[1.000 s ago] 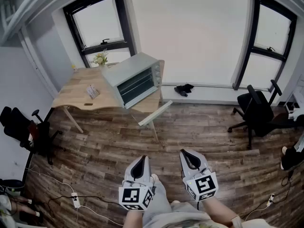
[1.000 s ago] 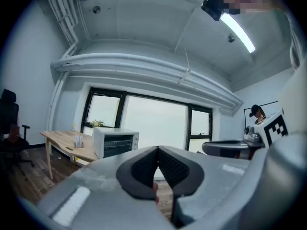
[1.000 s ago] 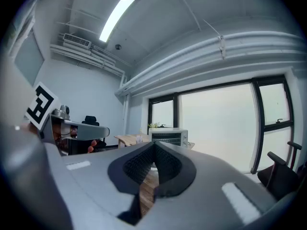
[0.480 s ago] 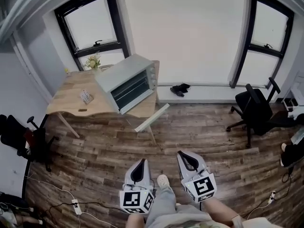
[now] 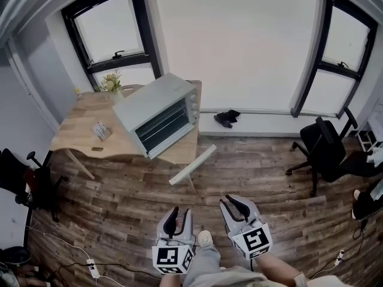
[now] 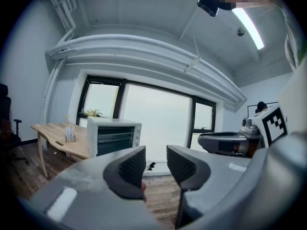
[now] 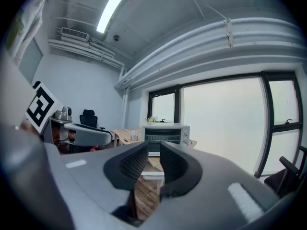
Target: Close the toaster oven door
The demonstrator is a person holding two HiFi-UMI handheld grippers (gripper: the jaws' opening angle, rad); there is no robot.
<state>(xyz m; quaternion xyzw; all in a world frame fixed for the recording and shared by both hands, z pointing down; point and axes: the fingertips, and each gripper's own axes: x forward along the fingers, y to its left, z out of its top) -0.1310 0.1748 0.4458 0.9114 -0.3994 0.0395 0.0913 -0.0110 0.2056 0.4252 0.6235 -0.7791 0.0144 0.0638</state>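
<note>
Toaster oven (image 5: 157, 109) in the head view sits on the right front corner of the wooden table (image 5: 75, 127), skewed to the table edges. Its long axis runs lower-left to upper-right in frame, and the open front faces down-right, toward the person. The door (image 5: 192, 164) is dropped open and sticks out past the table edge over the plank floor (image 5: 119, 202); its long edge parallels the oven's long axis. The left gripper (image 5: 181, 213) and right gripper (image 5: 232, 204) are low in frame, side by side and well apart from the door, with a stretch of floor between. A black office chair (image 5: 326, 145) stands well off to the right and a second chair (image 5: 24, 181) by the table's left end. Cables (image 5: 90, 262) lie at lower left. Wall and windows are close behind the table.

Left gripper view: the left gripper (image 6: 156, 164) jaws have just been opening and now show a moderate gap, nothing between the pads. The toaster oven (image 6: 114, 135) is left of the jaws, dark cavity and rack showing. The right gripper (image 6: 206, 140) runs alongside at right.

Right gripper view: the right gripper (image 7: 152, 164) jaws have just been opening, with a narrow gap and nothing gripped. Through the gap, far off, are the door's pale edge (image 7: 152, 175) and floor. The toaster oven (image 7: 165, 131) is dead ahead above the jaw tips, with its knobs (image 7: 185, 134) at the right end. The left gripper (image 7: 103, 135) is at left.
</note>
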